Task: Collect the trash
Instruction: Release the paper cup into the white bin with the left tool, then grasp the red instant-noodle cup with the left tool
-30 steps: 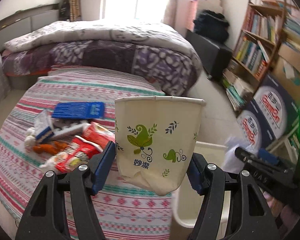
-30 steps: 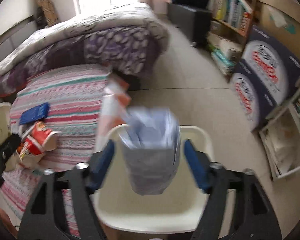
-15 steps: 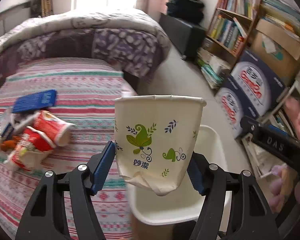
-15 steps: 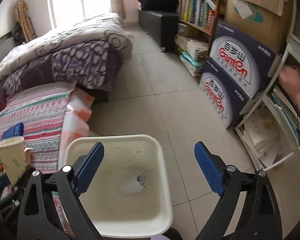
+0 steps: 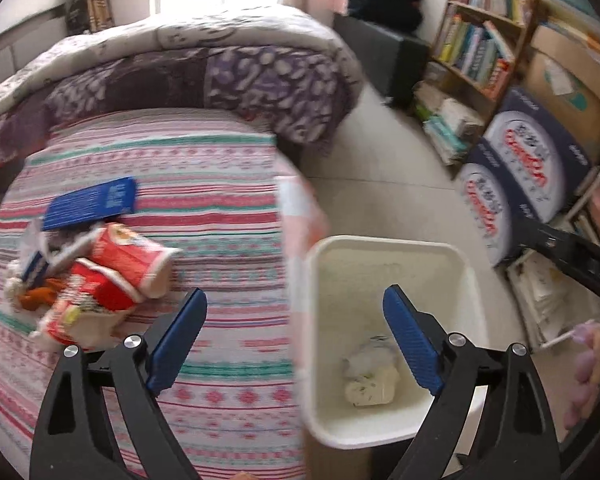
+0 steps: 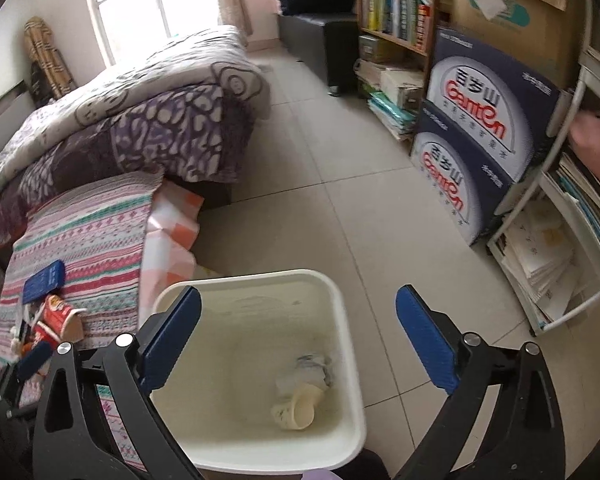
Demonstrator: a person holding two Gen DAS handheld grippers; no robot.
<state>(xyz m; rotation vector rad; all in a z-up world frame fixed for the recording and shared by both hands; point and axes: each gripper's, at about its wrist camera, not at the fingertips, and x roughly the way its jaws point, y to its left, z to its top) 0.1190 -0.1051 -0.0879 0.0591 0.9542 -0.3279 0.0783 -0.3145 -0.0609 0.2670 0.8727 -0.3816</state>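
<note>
Change since 0.5 s ago: the left gripper [image 5: 296, 332] no longer pinches the paper cup [image 6: 294, 410]; its blue pads are spread wide with nothing between them. The cup now lies on its side at the bottom of the white bin [image 6: 340, 308], mouth toward the camera in the right wrist view, touching the crumpled grey-white wrapper [image 6: 310, 370] that was already there. The cup is cream with small green print, its wall dented (the left wrist view shows it only as a pale lump [image 5: 370, 386]).

The right gripper [image 6: 298, 336] is likewise spread and empty, as it was 0.5 s ago, above the bin.

Trash pile [image 5: 96, 276] on the striped bedspread [image 5: 220, 184]: 2 red-and-white instant-noodle cups, 1 flat blue packet, smaller scraps (blurred). It lies left of the bin, apart from it.
</note>
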